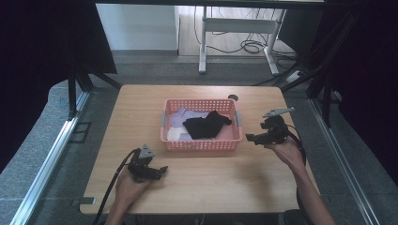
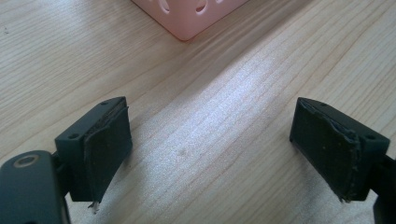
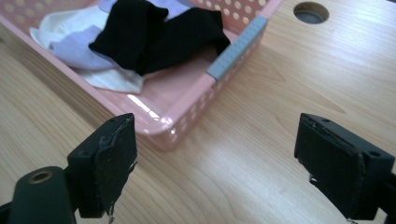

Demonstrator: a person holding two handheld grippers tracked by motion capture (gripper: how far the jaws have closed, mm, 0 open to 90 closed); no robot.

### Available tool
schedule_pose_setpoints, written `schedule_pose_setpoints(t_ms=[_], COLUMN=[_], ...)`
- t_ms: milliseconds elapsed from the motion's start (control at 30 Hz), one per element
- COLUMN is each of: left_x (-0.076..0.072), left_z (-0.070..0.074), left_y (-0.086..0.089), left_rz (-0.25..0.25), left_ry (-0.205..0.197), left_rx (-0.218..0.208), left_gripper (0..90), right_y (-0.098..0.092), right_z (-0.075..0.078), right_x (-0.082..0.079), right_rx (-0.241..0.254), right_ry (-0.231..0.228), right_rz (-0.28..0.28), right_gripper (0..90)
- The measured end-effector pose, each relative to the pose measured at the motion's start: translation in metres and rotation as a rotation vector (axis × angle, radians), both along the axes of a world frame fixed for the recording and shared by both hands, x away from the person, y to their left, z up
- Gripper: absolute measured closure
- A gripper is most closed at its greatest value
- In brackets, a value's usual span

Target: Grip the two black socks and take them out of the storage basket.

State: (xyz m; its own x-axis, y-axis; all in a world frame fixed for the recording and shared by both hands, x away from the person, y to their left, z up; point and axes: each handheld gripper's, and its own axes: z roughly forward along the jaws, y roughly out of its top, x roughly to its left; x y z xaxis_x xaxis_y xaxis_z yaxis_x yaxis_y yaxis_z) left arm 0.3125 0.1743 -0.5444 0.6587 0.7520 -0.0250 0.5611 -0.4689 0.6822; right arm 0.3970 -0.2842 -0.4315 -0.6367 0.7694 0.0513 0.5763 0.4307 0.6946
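Scene: While a pink perforated plastic basket sits mid-table, two hand-held grippers flank it on the pale wooden table.
Basket contents: a crumpled black cloth garment lies on top of white and lilac cloth pieces.
Left gripper: jaws wide apart, nothing between them, low over bare wood near the basket's corner.
Right gripper: jaws apart and empty, just beside the basket's right end.
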Motion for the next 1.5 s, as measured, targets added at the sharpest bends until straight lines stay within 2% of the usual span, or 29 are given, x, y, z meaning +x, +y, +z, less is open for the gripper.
schedule_pose_setpoints(t_ms=[300, 367, 600, 700, 1100, 1333, 1500], left_x=[0.0, 0.0, 0.0, 0.0, 0.0, 0.0, 0.0], left_z=[0.0, 0.0, 0.0, 0.0, 0.0, 0.0, 0.0], left_y=[0.0, 0.0, 0.0, 0.0, 0.0, 0.0, 0.0], left_rz=[-0.001, -0.001, -0.002, -0.002, -0.002, -0.002, -0.002], left_ry=[-0.002, -0.003, -0.003, -0.003, -0.003, -0.004, -0.004], left_rx=[0.001, 0.001, 0.002, 0.002, 0.001, 0.003, 0.002], left_gripper=[12.5, 12.5, 12.5, 12.5, 12.5, 12.5, 12.5], right_y=[0.021, 0.03, 0.045, 0.056, 0.099, 0.126, 0.143], right_z=[0.008, 0.008, 0.008, 0.009, 0.001, -0.008, -0.017], right_x=[0.017, 0.024, 0.036, 0.044, 0.067, 0.081, 0.093], right_rx=[0.024, -0.004, 0.005, 0.004, -0.087, -0.104, -0.117], right_ry=[0.028, 0.032, 0.055, 0.074, 0.131, 0.171, 0.188], right_rz=[0.046, 0.05, 0.067, 0.097, 0.154, 0.189, 0.186], right_gripper=[13.3, 16.4, 27.9, 35.1, 45.7, 54.6, 55.2])
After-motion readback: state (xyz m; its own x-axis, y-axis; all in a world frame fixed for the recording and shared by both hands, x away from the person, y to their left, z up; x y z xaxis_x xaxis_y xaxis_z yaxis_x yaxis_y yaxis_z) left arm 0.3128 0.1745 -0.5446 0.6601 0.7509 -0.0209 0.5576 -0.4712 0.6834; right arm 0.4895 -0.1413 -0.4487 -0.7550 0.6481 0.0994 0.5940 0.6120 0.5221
